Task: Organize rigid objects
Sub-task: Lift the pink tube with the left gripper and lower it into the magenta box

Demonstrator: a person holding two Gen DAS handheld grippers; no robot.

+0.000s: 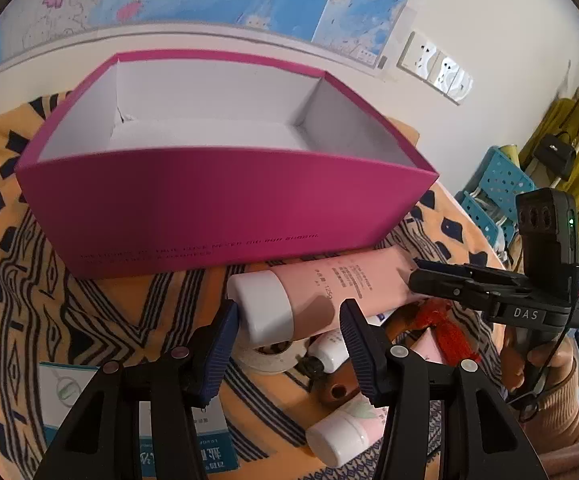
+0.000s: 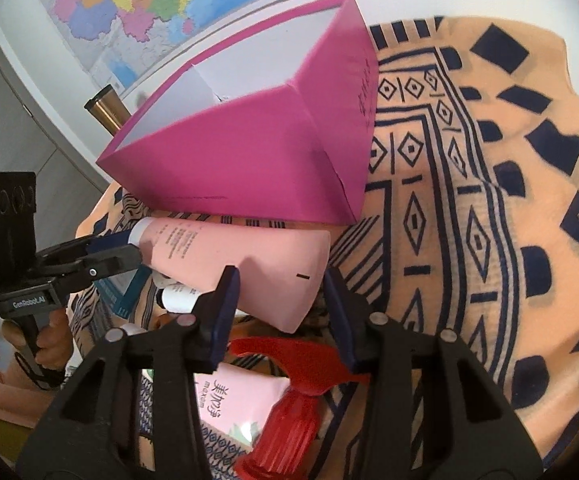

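A large pink tube with a white cap (image 1: pixel 321 292) lies in front of an open, empty magenta box (image 1: pixel 225 200) on the patterned cloth. My left gripper (image 1: pixel 289 328) is open, its blue pads on either side of the cap end. My right gripper (image 2: pixel 279 300) is open around the tube's flat crimped end (image 2: pixel 249 264); it shows in the left wrist view (image 1: pixel 421 280) at the same end. The left gripper shows in the right wrist view (image 2: pixel 129 248) at the cap. The magenta box (image 2: pixel 249 152) stands just behind the tube.
Under and beside the tube lie smaller pink-and-white tubes (image 1: pixel 341 436), a tape roll (image 1: pixel 265 356), a red tassel (image 1: pixel 449 332), a red spray head (image 2: pixel 297 412), a pink packet (image 2: pixel 241 400) and a blue-white carton (image 1: pixel 193 452). A metal tumbler (image 2: pixel 107 112) stands behind the box.
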